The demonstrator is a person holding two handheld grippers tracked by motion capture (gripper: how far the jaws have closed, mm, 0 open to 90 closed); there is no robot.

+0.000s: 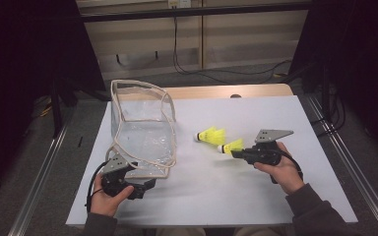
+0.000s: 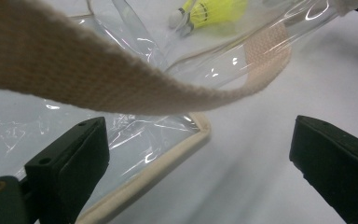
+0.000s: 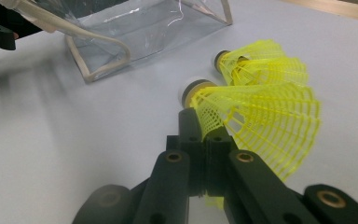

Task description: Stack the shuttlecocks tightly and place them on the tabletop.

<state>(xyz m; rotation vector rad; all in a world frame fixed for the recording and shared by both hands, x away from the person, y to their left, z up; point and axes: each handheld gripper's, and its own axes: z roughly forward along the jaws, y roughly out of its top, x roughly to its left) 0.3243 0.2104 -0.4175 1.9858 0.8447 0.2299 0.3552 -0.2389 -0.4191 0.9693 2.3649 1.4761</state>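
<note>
Held shuttlecock (image 1: 232, 146) clamped by skirt in right gripper (image 1: 239, 152), fingers clenched on it; cork end pointed left toward clear bag (image 1: 140, 130), long axis left-right. Bag stood at left of tabletop (image 1: 256, 191), mouth edge lifted. Left gripper (image 1: 150, 184) spread wide, nothing grasped, just beside bag's near corner and strap (image 2: 121, 88). Counted: two shuttlecocks, second shuttlecock (image 1: 210, 134) lying just beyond held one; one bag.

Two yellow plastic-skirted shuttlecocks with white cork heads: one (image 1: 210, 134) lying on the table, one (image 1: 232, 146) beside it. One clear plastic tote bag with beige woven trim and straps (image 1: 140, 125). One white rectangular table top (image 1: 256, 187). Two black two-jaw handheld grippers: left (image 1: 150, 184), right (image 1: 237, 154).
</note>
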